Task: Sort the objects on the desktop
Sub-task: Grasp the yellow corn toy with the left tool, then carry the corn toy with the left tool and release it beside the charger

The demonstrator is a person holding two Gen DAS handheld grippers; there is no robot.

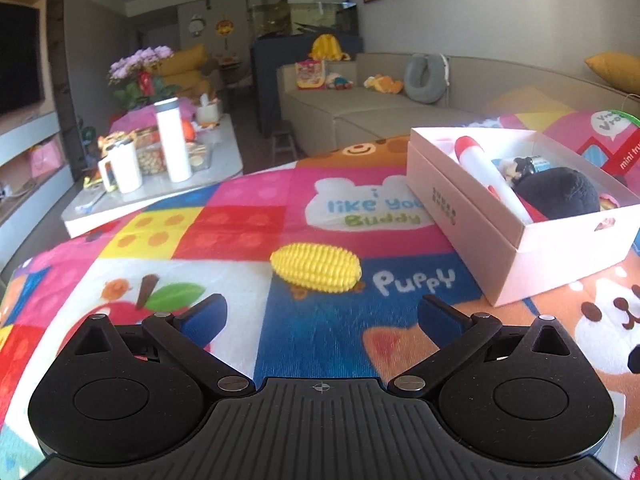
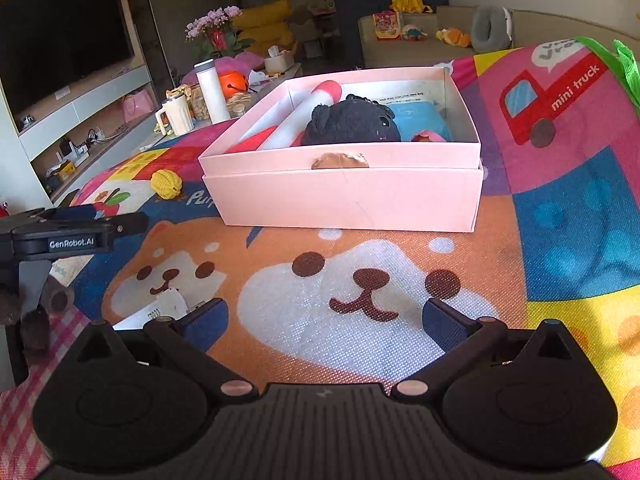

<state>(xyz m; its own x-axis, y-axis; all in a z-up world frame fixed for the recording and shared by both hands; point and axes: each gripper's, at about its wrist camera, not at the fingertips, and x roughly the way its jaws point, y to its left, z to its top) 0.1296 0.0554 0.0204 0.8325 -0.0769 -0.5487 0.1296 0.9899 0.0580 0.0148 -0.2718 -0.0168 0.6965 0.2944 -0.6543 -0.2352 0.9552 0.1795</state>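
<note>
With both pairs of jaws spread wide and empty, caught between picks. Left gripper (image 1: 322, 316) aimed down at a yellow ribbed plastic corn-cob toy (image 1: 316, 267), alone on the blue "Puppy" patch of the counter, just ahead of the jaws and not yet between them. Right gripper (image 2: 326, 320) hovering over the dog-face print, short of the pale pink open cardboard box (image 2: 344, 196), nothing between its pads.

Box already loaded: a white-and-red tube-shaped toy (image 2: 304, 114), a black plush animal head (image 2: 350, 124), a blue soft item (image 2: 418, 116) beside it. Corn toy apparently the last loose thing in view, lying left of the box and near it, not touching.

Next move, judged from this: ease the left jaws forward and down to straddle the cob across its narrow width, clench, lift over the box wall. Rounded ribbed body likely to roll if nudged off-centre.

Counter covered by a bright cartoon-print cloth (image 2: 560, 240). Beyond: a living room with a beige sofa (image 1: 380, 108), a cluttered low table (image 1: 160, 184), a dark television (image 2: 60, 40).
</note>
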